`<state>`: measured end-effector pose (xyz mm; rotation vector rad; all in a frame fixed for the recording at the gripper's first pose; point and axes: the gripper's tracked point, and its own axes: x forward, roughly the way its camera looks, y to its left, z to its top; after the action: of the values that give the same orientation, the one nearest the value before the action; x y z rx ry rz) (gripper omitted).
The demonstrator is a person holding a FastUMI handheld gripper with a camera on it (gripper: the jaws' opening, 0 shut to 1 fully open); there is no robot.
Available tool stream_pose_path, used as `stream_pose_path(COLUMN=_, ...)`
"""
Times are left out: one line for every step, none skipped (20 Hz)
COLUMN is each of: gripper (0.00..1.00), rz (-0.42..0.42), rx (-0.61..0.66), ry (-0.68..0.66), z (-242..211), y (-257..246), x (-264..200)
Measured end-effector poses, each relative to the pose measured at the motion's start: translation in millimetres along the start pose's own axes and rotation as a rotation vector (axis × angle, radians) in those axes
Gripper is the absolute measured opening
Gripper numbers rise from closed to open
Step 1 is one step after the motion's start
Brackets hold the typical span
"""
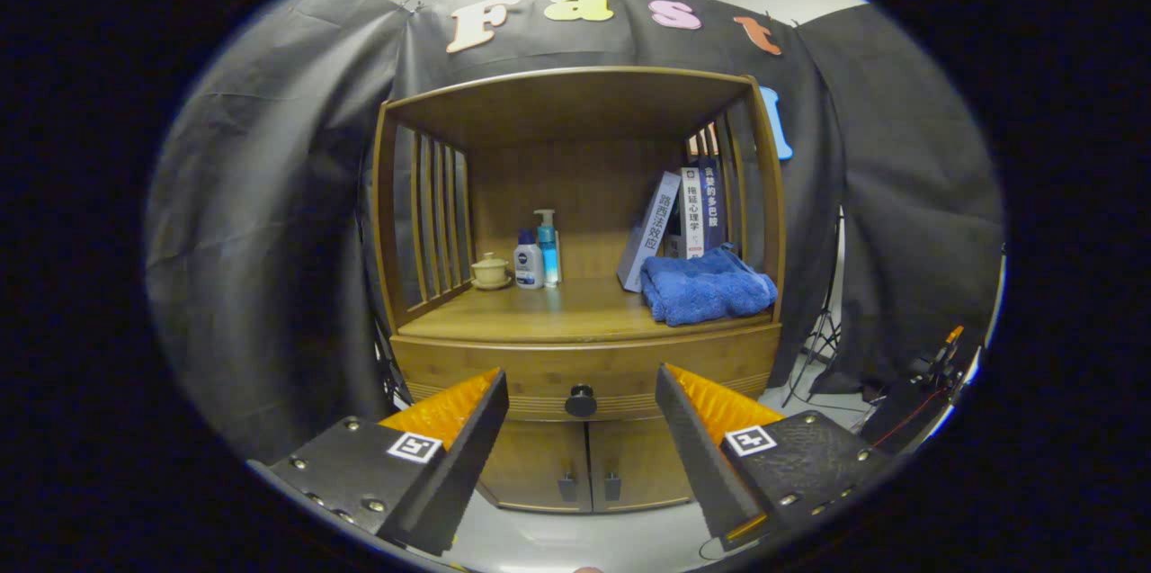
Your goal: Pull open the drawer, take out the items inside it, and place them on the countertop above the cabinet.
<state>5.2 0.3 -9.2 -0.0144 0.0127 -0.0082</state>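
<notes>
A wooden cabinet stands straight ahead of me. Its drawer [504, 371] is closed, with a round dark knob [581, 400] at the middle of its front. My gripper [581, 384] is open, and the knob shows in the gap between the two fingers, some way beyond their tips. Nothing is held. Above the drawer lies the wooden countertop [557, 312] inside an open shelf frame. The inside of the drawer is hidden.
On the countertop stand a small lidded cup [490, 270], a white bottle [528, 260] and a blue pump bottle [548, 247] at the back left. A folded blue towel [706, 287] and leaning books [679, 222] fill the right. Two lower doors [589, 465] sit under the drawer.
</notes>
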Motion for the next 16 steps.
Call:
stream_pose_path(gripper=0.99, rz=0.0, rx=0.004, ry=-0.004, z=0.9, y=0.2, x=0.1)
stream_pose_path(gripper=0.99, rz=0.001, rx=0.01, ry=-0.005, z=-0.2, y=1.0, x=1.0)
stream_pose_path(gripper=0.99, rz=0.003, rx=0.017, ry=-0.005, z=0.1, y=1.4, x=2.0)
stream_pose_path(gripper=0.99, rz=0.0, rx=0.023, ry=-0.006, z=0.5, y=1.1, x=3.3)
stream_pose_path(gripper=0.99, rz=-0.005, rx=0.026, ry=-0.01, z=2.7, y=0.0, x=5.3)
stream_pose_path(gripper=0.99, rz=-0.014, rx=0.03, ry=-0.016, z=3.9, y=-1.9, x=7.5)
stream_pose_path(gripper=0.99, rz=-0.022, rx=0.035, ry=-0.02, z=5.7, y=-3.9, x=10.2)
stream_pose_path(gripper=0.99, rz=-0.021, rx=0.039, ry=-0.023, z=5.6, y=-2.5, x=14.5)
stream_pose_path(gripper=0.99, rz=-0.02, rx=0.039, ry=-0.022, z=4.9, y=-1.4, x=19.5)
stream_pose_path(gripper=0.99, rz=-0.023, rx=0.035, ry=-0.018, z=1.9, y=-2.6, x=25.0)
stream_pose_path(gripper=0.99, rz=-0.027, rx=0.029, ry=-0.016, z=0.3, y=-4.2, x=31.5)
stream_pose_path(gripper=0.99, rz=-0.031, rx=0.024, ry=-0.022, z=0.3, y=-5.9, x=39.5)
stream_pose_path(gripper=0.99, rz=-0.026, rx=0.018, ry=-0.023, z=-1.9, y=-5.8, x=49.6)
stream_pose_path(gripper=0.99, rz=-0.027, rx=0.012, ry=-0.023, z=-7.3, y=-6.9, x=59.8)
stream_pose_path(gripper=0.99, rz=-0.031, rx=0.001, ry=-0.025, z=-11.4, y=-10.3, x=70.6)
stream_pose_path(gripper=0.99, rz=-0.04, rx=-0.011, ry=-0.022, z=-18.1, y=-13.5, x=81.1)
